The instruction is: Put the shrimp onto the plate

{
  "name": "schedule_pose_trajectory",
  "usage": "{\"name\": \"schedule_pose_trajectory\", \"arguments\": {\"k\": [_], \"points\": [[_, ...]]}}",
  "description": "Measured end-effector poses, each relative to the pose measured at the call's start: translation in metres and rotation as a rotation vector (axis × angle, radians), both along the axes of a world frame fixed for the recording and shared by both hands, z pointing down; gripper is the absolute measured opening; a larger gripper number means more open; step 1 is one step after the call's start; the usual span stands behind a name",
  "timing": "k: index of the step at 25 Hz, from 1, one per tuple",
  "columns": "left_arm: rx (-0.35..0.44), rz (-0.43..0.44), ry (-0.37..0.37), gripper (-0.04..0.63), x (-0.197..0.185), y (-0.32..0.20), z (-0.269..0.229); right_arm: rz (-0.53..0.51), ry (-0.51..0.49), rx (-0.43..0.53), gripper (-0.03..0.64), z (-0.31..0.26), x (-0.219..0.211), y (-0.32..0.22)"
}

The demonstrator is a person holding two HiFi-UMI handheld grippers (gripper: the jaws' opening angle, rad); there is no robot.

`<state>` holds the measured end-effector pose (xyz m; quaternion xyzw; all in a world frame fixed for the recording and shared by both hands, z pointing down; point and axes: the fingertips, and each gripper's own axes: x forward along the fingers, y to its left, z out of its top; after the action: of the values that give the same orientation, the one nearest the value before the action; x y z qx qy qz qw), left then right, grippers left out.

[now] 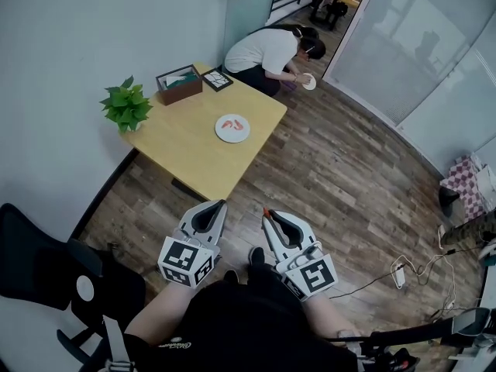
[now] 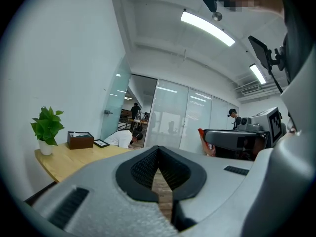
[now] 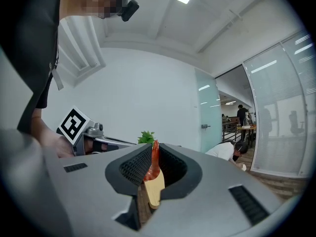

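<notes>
A white plate (image 1: 232, 128) with orange shrimp pieces on it lies on the wooden table (image 1: 182, 146), well ahead of both grippers. My right gripper (image 1: 265, 212) is shut on a shrimp (image 3: 154, 169). The shrimp's orange tail sticks up between the jaws (image 3: 153, 154) and its pale body hangs below. My left gripper (image 1: 222, 203) is held beside it at the same height over the wooden floor. Its jaws (image 2: 158, 154) are shut with nothing between them. The table (image 2: 74, 159) shows at the left of the left gripper view.
A potted plant (image 1: 126, 105), a brown tissue box (image 1: 179, 84) and a small framed card (image 1: 217, 79) stand on the table's far side. A person (image 1: 267, 49) crouches beyond the table. A black chair (image 1: 39, 262) is at my left; cables and a power strip (image 1: 399, 273) lie on the right.
</notes>
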<state>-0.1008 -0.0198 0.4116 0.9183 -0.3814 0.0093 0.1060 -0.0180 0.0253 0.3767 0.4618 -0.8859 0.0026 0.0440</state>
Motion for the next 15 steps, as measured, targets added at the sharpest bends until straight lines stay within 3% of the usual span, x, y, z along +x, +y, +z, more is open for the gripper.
{"name": "schedule_pose_trajectory", "arguments": {"k": [15], "points": [[0.017, -0.027, -0.031, 0.001, 0.015, -0.031, -0.006, -0.030, -0.043, 0.042, 0.043, -0.008, 0.017, -0.032]]}}
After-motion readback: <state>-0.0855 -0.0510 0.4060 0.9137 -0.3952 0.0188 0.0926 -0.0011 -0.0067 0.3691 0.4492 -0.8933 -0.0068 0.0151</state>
